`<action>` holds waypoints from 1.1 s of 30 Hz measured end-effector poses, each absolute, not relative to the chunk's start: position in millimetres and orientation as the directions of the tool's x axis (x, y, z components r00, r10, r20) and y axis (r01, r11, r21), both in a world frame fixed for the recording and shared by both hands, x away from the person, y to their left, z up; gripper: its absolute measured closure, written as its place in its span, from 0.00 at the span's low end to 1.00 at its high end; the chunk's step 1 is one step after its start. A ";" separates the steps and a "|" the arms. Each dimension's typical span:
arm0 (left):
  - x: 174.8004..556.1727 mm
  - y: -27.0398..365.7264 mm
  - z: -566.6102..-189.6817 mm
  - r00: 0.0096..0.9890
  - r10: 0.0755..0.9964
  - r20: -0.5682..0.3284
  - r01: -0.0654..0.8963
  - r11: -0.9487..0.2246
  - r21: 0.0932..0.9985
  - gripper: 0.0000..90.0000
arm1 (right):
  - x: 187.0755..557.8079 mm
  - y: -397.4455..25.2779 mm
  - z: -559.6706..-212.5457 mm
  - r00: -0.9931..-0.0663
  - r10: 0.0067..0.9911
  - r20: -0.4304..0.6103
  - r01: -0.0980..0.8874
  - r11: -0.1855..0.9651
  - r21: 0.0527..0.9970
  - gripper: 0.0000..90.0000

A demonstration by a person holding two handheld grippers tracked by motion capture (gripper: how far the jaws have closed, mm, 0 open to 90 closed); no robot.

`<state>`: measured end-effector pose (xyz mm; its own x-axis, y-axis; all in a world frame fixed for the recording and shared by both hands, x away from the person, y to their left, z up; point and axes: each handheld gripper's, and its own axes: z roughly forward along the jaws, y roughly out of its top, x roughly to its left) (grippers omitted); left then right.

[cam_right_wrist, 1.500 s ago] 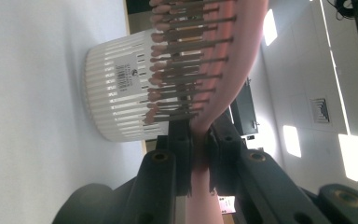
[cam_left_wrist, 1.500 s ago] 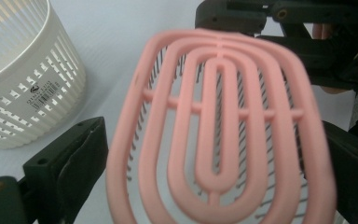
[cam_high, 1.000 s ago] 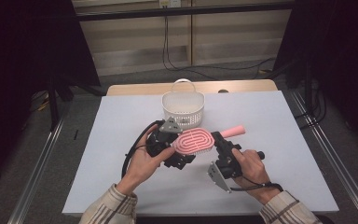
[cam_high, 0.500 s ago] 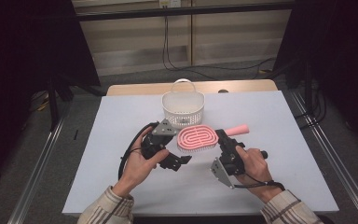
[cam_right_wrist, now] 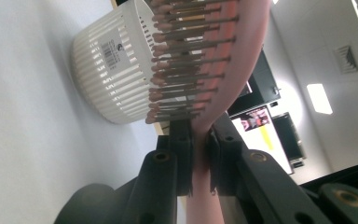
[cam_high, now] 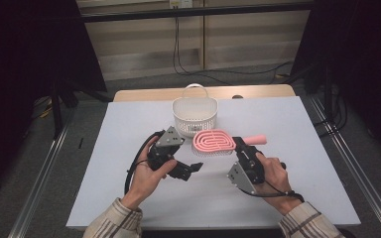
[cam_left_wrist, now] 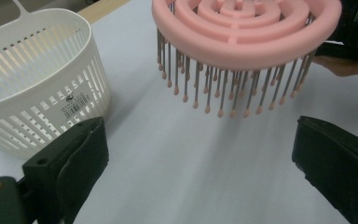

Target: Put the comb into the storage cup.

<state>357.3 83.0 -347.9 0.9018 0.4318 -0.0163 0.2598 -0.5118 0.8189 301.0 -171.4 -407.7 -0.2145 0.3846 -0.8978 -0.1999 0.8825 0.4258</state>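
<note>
right gripper clamped on the pink hairbrush, bristles down beside the white basket; left gripper jaws wide apart

The hairbrush is pink, its head cut with a pattern of curved concentric slots; its bristles are dark metal-grey pins tipped with small pink balls. The basket is white, its wall a pattern of narrow upright slits, with a small white barcode label printed in black. Both grippers, left and right, are black with grey plates. The table is plain pale lavender-white. The person's sleeves are beige with darker plaid stripes.
</note>
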 end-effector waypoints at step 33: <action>358.8 90.9 -348.6 0.871 0.492 -0.004 0.254 -0.443 0.860 0.04 | 316.1 -201.4 -390.5 -0.444 0.754 -0.485 -0.012 0.536 0.844 0.91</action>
